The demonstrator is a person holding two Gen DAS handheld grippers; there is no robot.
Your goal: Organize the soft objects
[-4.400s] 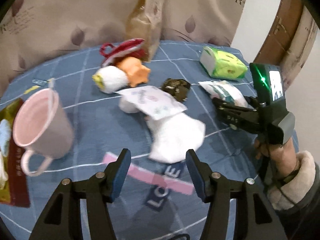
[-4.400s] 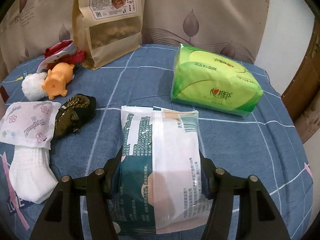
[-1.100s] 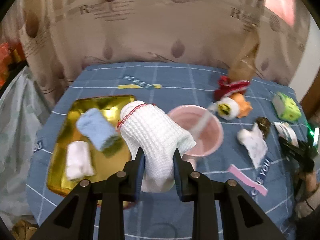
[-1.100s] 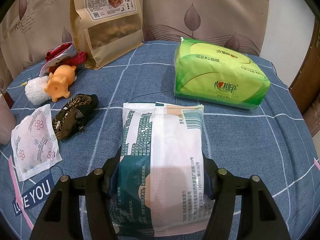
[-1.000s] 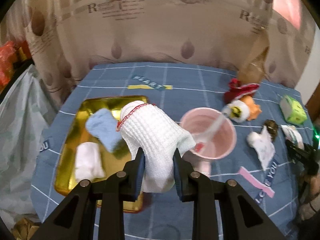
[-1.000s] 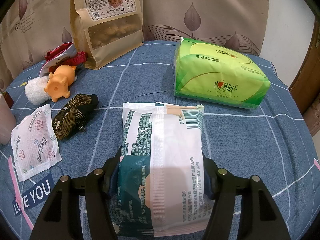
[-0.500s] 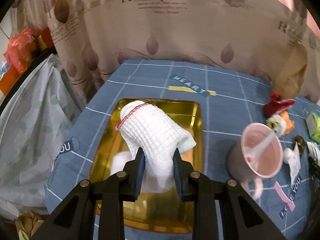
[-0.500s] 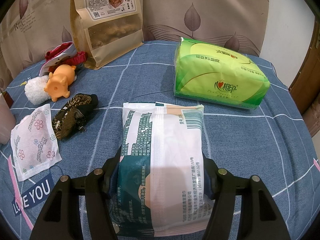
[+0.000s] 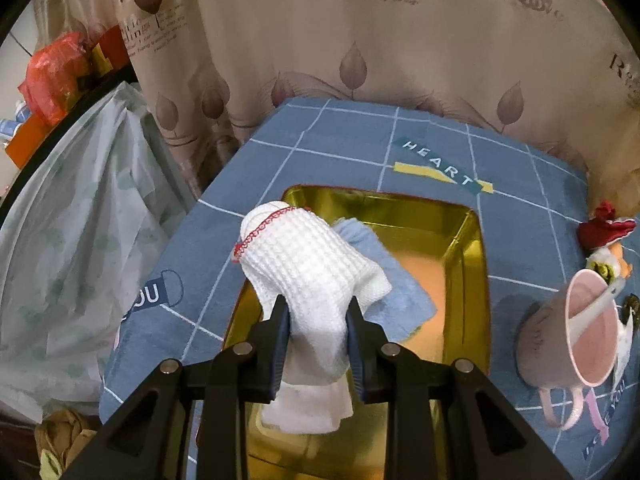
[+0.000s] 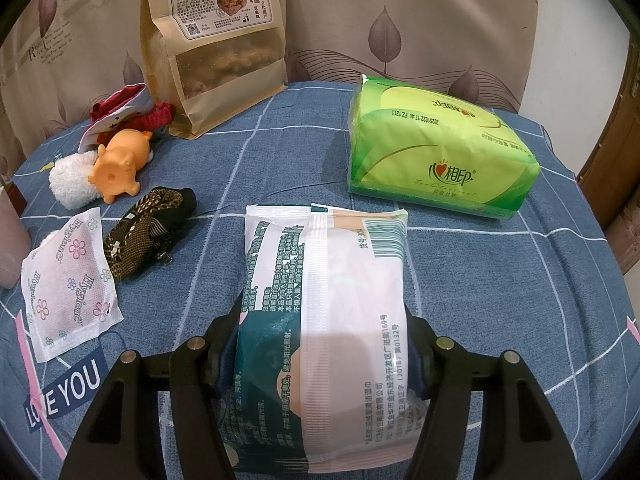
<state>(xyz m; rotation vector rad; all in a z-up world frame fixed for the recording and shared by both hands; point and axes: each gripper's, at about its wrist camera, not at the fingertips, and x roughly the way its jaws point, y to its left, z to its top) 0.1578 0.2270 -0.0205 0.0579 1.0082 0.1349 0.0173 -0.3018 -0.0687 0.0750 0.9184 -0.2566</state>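
Note:
My left gripper [image 9: 316, 312] is shut on a white waffle-knit cloth [image 9: 308, 276] with red trim and holds it over the gold tray [image 9: 472, 264]. A light blue cloth [image 9: 396, 292] and a white cloth [image 9: 308, 412] lie in the tray under it. My right gripper [image 10: 324, 356] stands around a white and teal wet-wipes pack [image 10: 324, 312] that rests on the blue tablecloth [image 10: 500, 280]; the jaws are wide and touch its sides. A small floral sachet [image 10: 68, 280] and a dark patterned pouch [image 10: 148, 224] lie to its left.
A green tissue pack [image 10: 436, 152], a brown snack bag [image 10: 212, 40], an orange pig toy [image 10: 118, 164] and a red cloth item [image 10: 120, 112] sit at the back. A pink mug [image 9: 580, 332] with a spoon stands right of the tray. Curtain behind; table edge and a plastic bag [image 9: 72, 248] at left.
My left gripper has carried the white cloth leftward and nearer to the gold tray, which now fills the middle of its view. The right gripper has not moved.

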